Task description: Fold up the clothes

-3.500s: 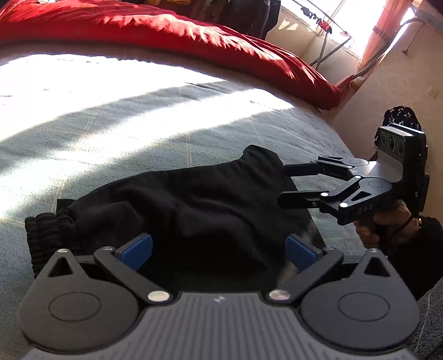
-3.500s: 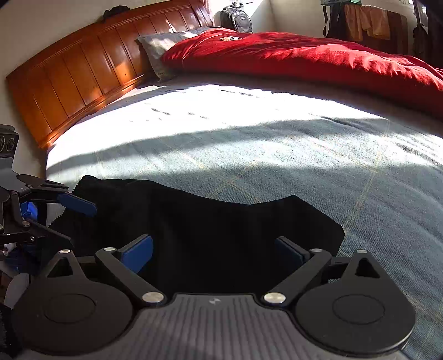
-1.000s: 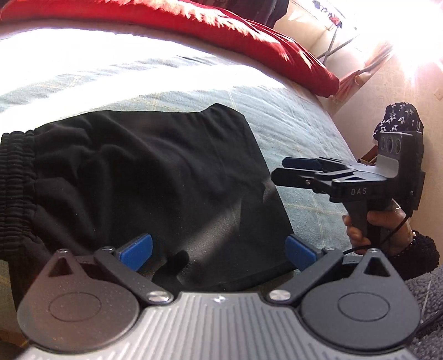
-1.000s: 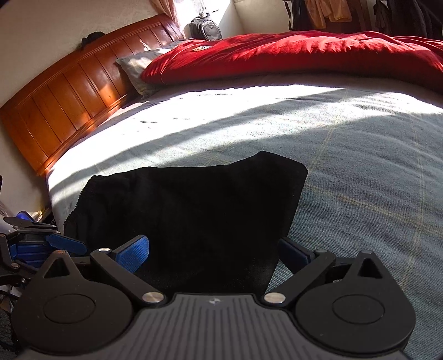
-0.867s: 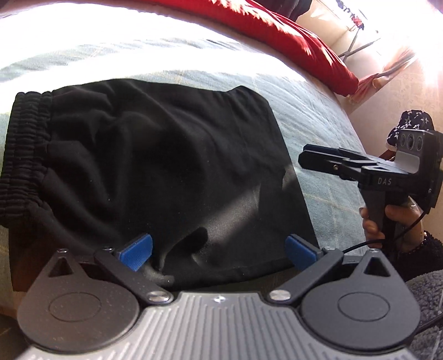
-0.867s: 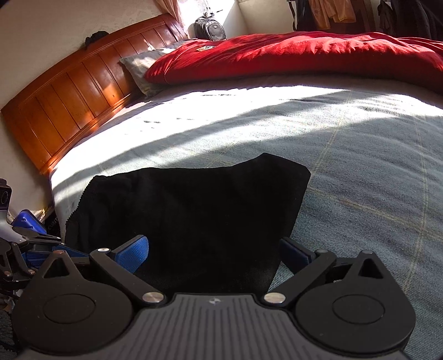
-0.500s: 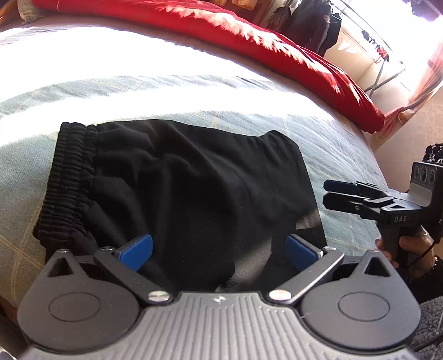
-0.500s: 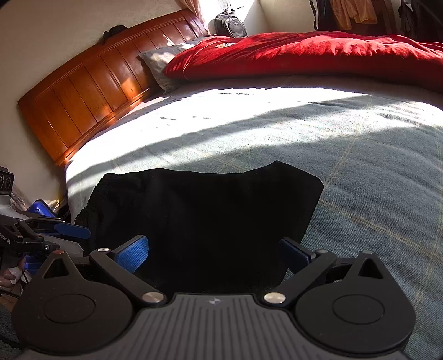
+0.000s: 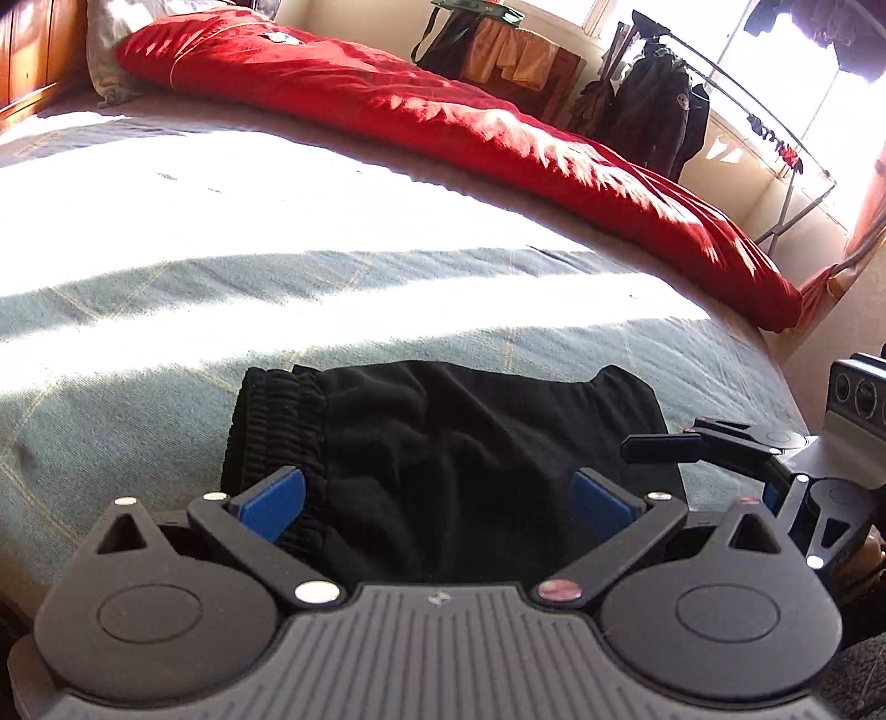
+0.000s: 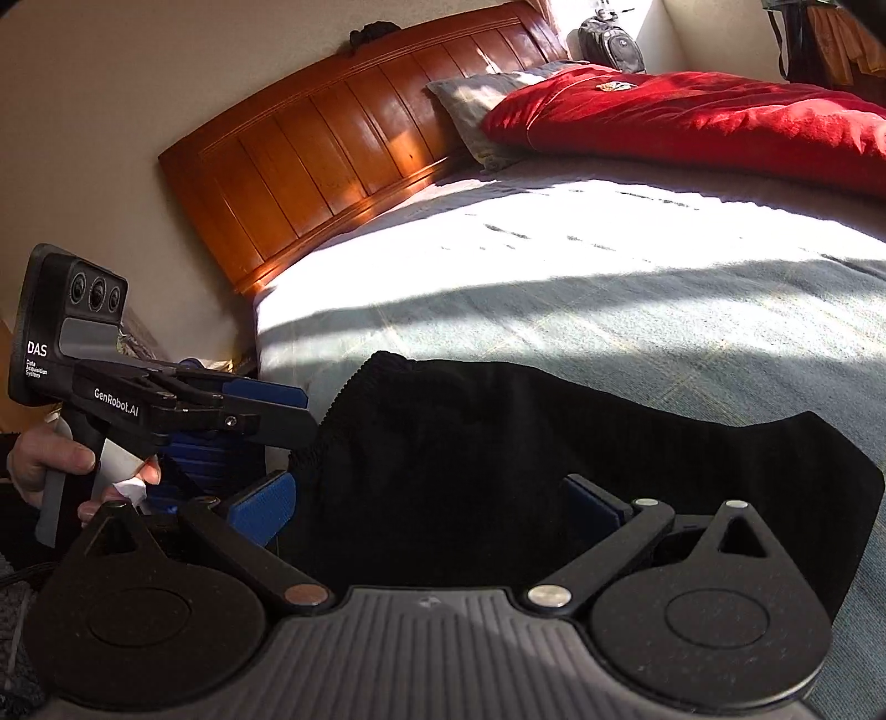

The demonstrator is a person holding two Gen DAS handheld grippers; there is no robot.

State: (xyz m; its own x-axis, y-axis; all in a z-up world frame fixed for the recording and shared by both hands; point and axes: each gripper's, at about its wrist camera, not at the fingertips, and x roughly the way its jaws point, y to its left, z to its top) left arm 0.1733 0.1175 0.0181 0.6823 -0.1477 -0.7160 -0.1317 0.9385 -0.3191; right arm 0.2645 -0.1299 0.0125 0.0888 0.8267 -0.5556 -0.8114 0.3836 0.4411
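Black shorts (image 9: pixel 443 443) lie folded flat on the blue-grey bedspread (image 9: pixel 166 310) near the bed's front edge, the elastic waistband (image 9: pixel 277 421) at their left end. My left gripper (image 9: pixel 437 498) hovers open just in front of the shorts, with nothing between its blue pads. My right gripper (image 10: pixel 426 509) is open too, low over the right half of the shorts (image 10: pixel 554 443), and holds nothing. In the right wrist view the left gripper (image 10: pixel 288 412) shows side-on by the waistband, held by a hand (image 10: pixel 50 459). One right finger (image 9: pixel 662 441) reaches in over the shorts' right edge.
A red duvet (image 9: pixel 443 127) lies across the far side of the bed. A wooden headboard (image 10: pixel 343 160) and a grey pillow (image 10: pixel 476 105) stand at the head. Clothes hang on a rack (image 9: pixel 653 116) beyond the bed. A backpack (image 10: pixel 612 33) sits by the far wall.
Both grippers have drawn back and dropped lower toward the bed's front edge, and their views now tilt up. The shorts lie still in the same folded shape. Both grippers stay open.
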